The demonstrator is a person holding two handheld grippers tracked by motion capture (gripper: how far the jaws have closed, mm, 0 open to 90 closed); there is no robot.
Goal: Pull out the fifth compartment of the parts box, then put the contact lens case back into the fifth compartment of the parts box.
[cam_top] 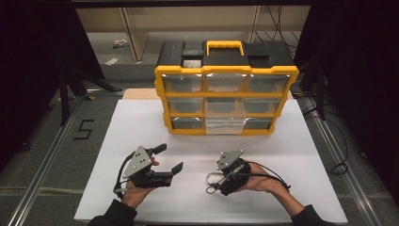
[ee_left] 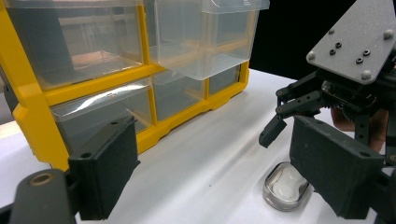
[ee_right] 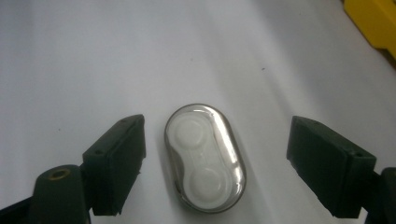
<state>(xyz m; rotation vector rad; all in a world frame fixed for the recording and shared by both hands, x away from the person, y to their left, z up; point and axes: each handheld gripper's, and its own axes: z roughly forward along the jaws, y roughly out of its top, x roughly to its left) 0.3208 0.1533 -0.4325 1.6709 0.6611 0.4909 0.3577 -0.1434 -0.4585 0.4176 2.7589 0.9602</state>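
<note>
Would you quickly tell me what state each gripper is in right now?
Left gripper: open, holding nothing, raised over the table.
Right gripper: open, jaws either side of the small clear case, not yet closed on it.

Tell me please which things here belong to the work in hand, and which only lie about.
Belong to the work:
- clear oval case, lying flat on the white table between the open jaws of the right tool
- yellow drawer organizer, its bottom middle drawer pulled out
- left tool, open, holding nothing

Only lying about:
- cables on the floor
- black mark on the floor
</note>
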